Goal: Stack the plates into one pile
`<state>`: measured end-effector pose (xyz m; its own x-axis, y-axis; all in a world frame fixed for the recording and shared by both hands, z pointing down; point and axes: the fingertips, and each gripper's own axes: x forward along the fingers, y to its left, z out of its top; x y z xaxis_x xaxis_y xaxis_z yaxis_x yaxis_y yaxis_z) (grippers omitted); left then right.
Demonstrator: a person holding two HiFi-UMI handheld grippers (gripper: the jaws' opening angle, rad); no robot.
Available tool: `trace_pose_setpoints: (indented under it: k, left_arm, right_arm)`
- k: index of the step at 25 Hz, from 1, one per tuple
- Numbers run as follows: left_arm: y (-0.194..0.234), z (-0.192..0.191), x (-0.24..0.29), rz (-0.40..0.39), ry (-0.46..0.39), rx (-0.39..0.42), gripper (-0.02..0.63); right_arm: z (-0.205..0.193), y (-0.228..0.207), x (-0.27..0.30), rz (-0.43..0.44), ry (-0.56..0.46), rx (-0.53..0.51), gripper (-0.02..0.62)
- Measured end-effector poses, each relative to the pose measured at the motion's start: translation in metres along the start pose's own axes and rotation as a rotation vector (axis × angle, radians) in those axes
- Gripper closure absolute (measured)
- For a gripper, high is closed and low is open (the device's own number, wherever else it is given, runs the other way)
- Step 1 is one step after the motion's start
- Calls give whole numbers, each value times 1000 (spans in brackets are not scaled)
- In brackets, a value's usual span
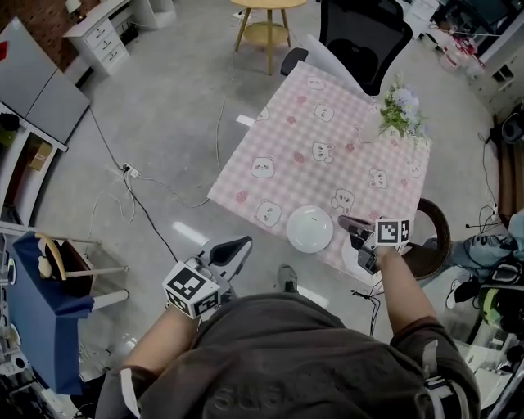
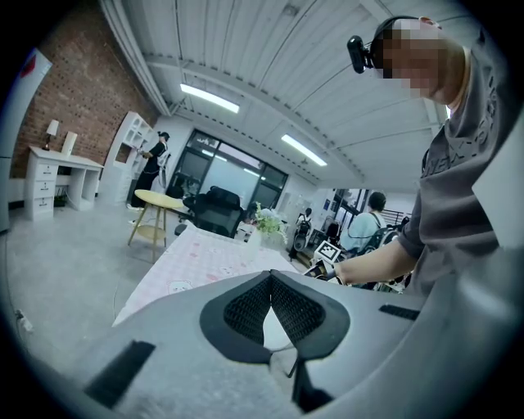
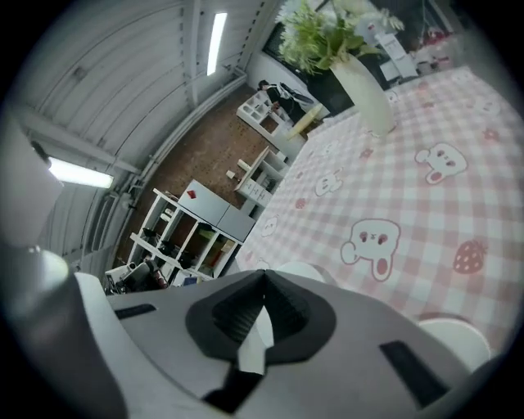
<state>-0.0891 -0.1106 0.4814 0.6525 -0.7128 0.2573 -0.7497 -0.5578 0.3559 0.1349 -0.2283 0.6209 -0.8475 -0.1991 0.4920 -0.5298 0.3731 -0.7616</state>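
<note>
A white plate [image 1: 309, 227] lies near the front edge of the pink checked table [image 1: 327, 139]; I cannot tell whether others lie under it. My right gripper [image 1: 347, 222] hovers just right of the plate, shut and empty. In the right gripper view its fingertips meet [image 3: 264, 276], and the plate's rim [image 3: 318, 272] shows just beyond them. My left gripper [image 1: 243, 244] hangs off the table, left of its near corner, over the floor. Its tips also meet [image 2: 270, 276] with nothing between them, and the table [image 2: 205, 258] lies ahead.
A vase of flowers [image 1: 399, 110] stands at the table's far right corner. A black office chair [image 1: 364, 33] and a round wooden side table [image 1: 268, 24] stand behind the table. A dark round stool [image 1: 435, 237] sits at the right, and cables [image 1: 139, 184] trail over the floor at the left.
</note>
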Motion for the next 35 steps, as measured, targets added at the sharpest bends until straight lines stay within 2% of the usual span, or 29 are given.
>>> trace_pose_setpoints:
  k: [4,9,13,16,19,22,26,35]
  left_arm:
    - [-13,6,10,-44,5,21,601]
    - [-28,11,22,-93,18,43,601]
    - [-39,3,37,-134,44,49,601]
    - [-49,-3,49,-156,56,51,601]
    - [-58,-11,59,-171,80,50,600]
    - [-64,-19,66,-176,103,42,600]
    - [-70,-27,73,-180,123,42,600]
    - [-78,-42,84,-182,150,20,601]
  right_arm:
    - [7,10,-24,-52,-42,-109,600]
    - [-5,-1,-66,-153,37,-165,489]
    - [-35,-42,-105,-261,119,-125,446]
    - [-57,-80,-131,-304,158,-30,418]
    - [-73,-117,-151,-322,154,82,411]
    - [-87,-146,-161,-339,170,135,404]
    - [-98,-164,-159,-332,196,155,397]
    - [-103,-171,-150,-284,213,162,399]
